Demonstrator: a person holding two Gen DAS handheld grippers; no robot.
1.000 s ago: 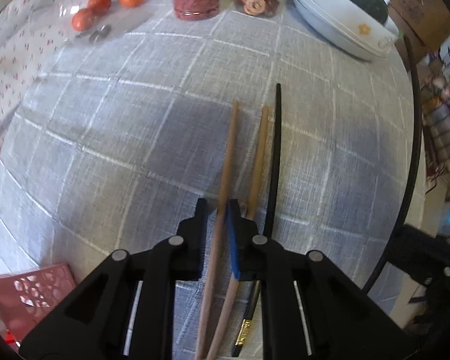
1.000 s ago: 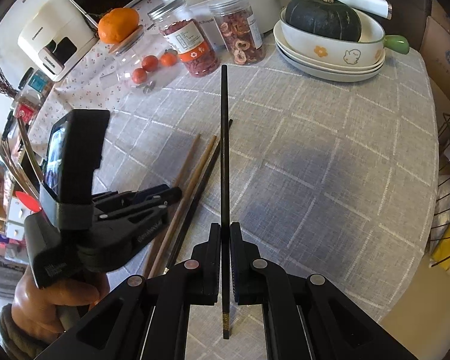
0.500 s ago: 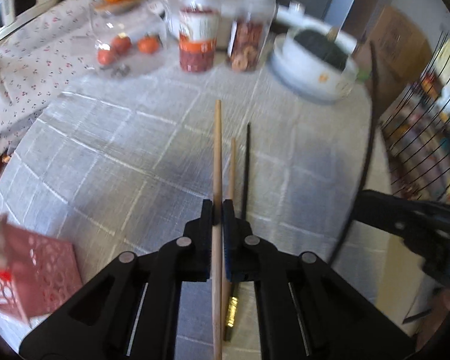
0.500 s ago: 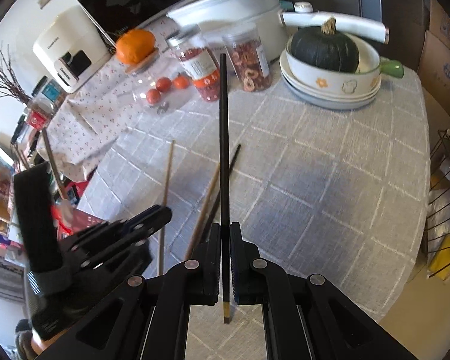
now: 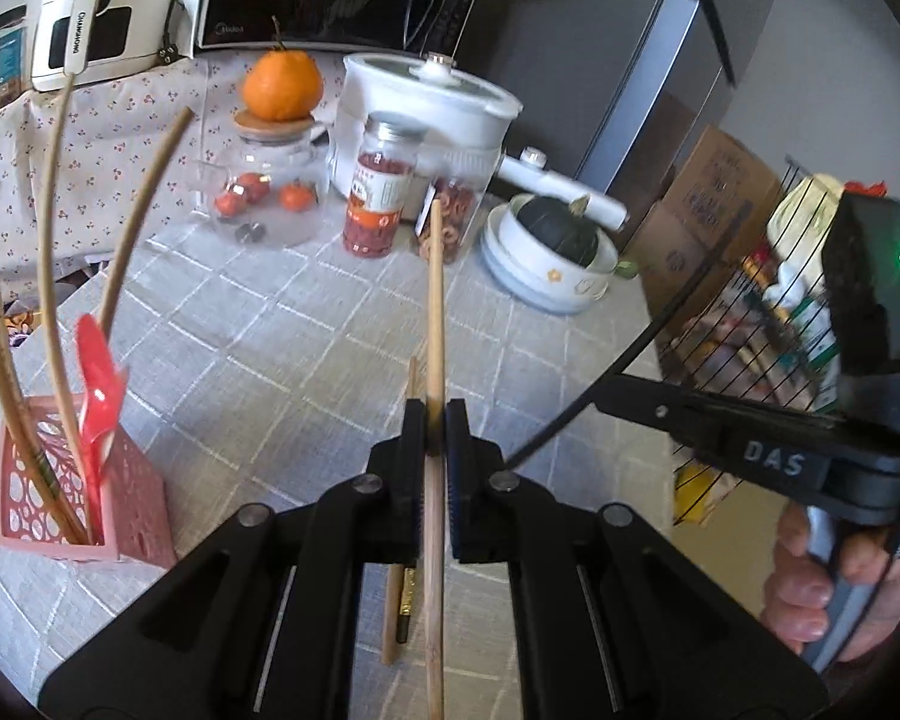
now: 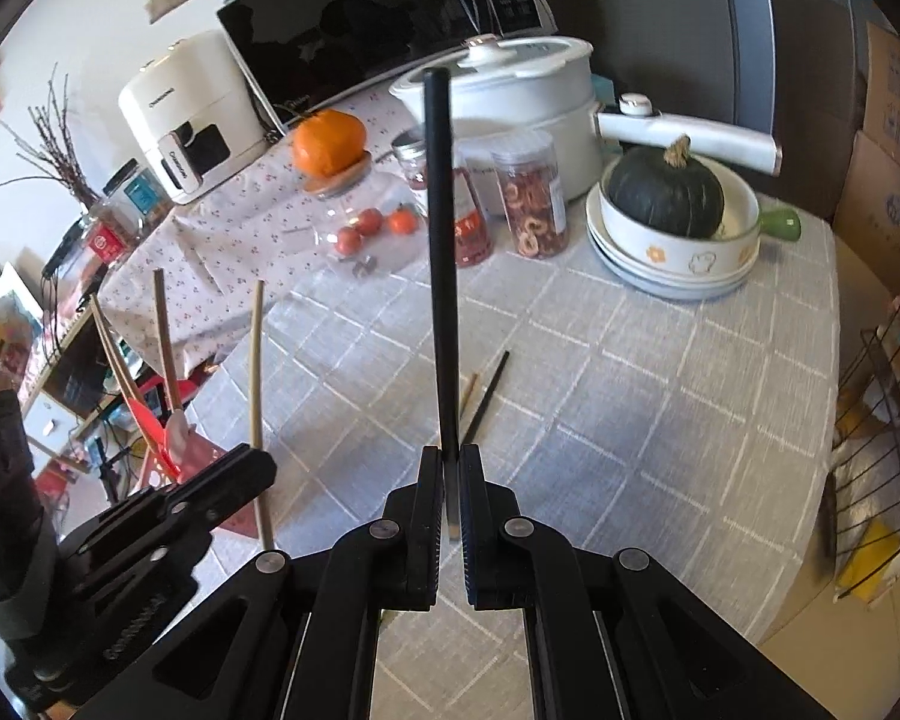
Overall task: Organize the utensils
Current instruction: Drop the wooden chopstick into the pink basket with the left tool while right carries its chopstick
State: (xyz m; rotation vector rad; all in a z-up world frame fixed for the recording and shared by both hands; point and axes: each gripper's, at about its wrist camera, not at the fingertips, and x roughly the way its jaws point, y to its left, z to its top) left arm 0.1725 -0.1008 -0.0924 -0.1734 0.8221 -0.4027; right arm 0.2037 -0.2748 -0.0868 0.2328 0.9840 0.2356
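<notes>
A: While both claws carry sticks aloft, slip is the main risk. Left claw (image 5: 427, 438) is clamped on a pale wooden chopstick (image 5: 434, 324) near its lower third; the long free end could lever it loose if swung fast.

B: Noted. Right claw (image 6: 448, 483) pinches a black chopstick (image 6: 441, 252) close to its bottom end, so even less hold there. A tilt could drop it.

A: Target is presumably the pink perforated plastic holder (image 5: 132, 504) at the table's left edge, already crowded with bamboo sticks and a red plastic spoon (image 5: 99, 384). Those could deflect an incoming tip.

B: Two chopsticks, one wooden (image 6: 467, 393), one black (image 6: 487, 393), lie on the grey checked tablecloth (image 6: 630, 420). The claws sit near each other; collision is possible. Jars, pot and squash bowl stand well apart.
</notes>
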